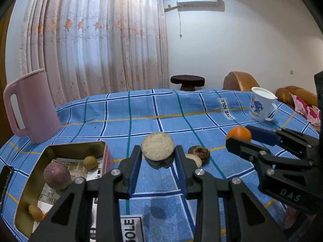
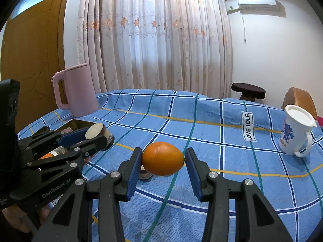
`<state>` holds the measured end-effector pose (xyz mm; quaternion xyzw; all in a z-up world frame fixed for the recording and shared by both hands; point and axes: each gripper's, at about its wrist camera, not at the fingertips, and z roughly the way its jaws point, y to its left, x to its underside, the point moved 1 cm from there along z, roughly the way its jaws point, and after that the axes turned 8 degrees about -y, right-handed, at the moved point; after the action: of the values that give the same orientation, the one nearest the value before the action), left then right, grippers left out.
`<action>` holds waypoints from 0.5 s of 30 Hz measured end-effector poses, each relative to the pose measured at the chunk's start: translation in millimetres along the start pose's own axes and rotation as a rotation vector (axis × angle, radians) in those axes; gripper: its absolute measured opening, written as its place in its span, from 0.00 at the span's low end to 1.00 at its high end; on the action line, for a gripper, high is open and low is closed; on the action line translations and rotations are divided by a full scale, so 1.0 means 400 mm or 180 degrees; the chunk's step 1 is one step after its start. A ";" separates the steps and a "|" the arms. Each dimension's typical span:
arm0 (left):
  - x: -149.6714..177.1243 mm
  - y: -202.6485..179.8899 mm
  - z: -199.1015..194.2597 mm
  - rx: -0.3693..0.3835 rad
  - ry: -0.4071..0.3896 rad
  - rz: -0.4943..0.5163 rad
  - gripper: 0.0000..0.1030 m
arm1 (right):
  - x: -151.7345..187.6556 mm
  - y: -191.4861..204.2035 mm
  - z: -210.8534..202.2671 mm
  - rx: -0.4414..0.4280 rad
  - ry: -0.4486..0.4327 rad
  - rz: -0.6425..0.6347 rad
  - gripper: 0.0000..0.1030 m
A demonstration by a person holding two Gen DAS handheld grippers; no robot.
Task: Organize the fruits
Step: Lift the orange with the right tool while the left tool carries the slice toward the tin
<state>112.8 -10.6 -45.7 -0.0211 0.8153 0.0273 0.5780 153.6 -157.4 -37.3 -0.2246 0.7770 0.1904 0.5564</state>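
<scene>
My left gripper (image 1: 157, 155) is shut on a round cut fruit half (image 1: 157, 148) with a pale flat face, held above the blue checked cloth. It also shows in the right wrist view (image 2: 93, 131). My right gripper (image 2: 163, 159) is shut on an orange (image 2: 163, 158), held above the cloth; in the left wrist view the orange (image 1: 239, 134) sits at the right. A gold tin box (image 1: 66, 148) at the lower left holds a purple fruit (image 1: 57, 175), a small yellow-green fruit (image 1: 90, 162) and other pieces. Two brown fruit pieces (image 1: 198, 152) lie on the cloth behind the left gripper.
A pink jug (image 1: 32, 106) stands at the far left behind the tin. A white lidded mug (image 1: 261, 105) stands at the far right. A dark phone (image 1: 5, 179) lies at the left edge. The table (image 1: 161, 109) carries a blue checked cloth.
</scene>
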 end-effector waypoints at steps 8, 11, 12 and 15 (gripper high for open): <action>-0.003 -0.006 -0.028 -0.0039 -0.0186 0.0039 0.34 | -0.002 0.005 -0.014 0.0005 -0.0099 -0.0028 0.44; -0.005 -0.007 -0.035 -0.0056 -0.0210 0.0056 0.34 | -0.002 0.008 -0.012 0.0012 -0.0087 -0.0048 0.44; -0.005 -0.004 -0.039 -0.0062 -0.0221 0.0048 0.34 | -0.002 0.009 -0.011 0.0017 -0.0079 -0.0055 0.44; -0.005 0.007 -0.047 -0.0062 -0.0208 0.0013 0.34 | -0.001 0.017 -0.006 0.0017 -0.0038 -0.0083 0.44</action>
<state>95.6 -9.2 -37.6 -0.0242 0.7957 0.0371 0.6041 148.1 -153.0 -36.0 -0.2320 0.7711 0.1824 0.5641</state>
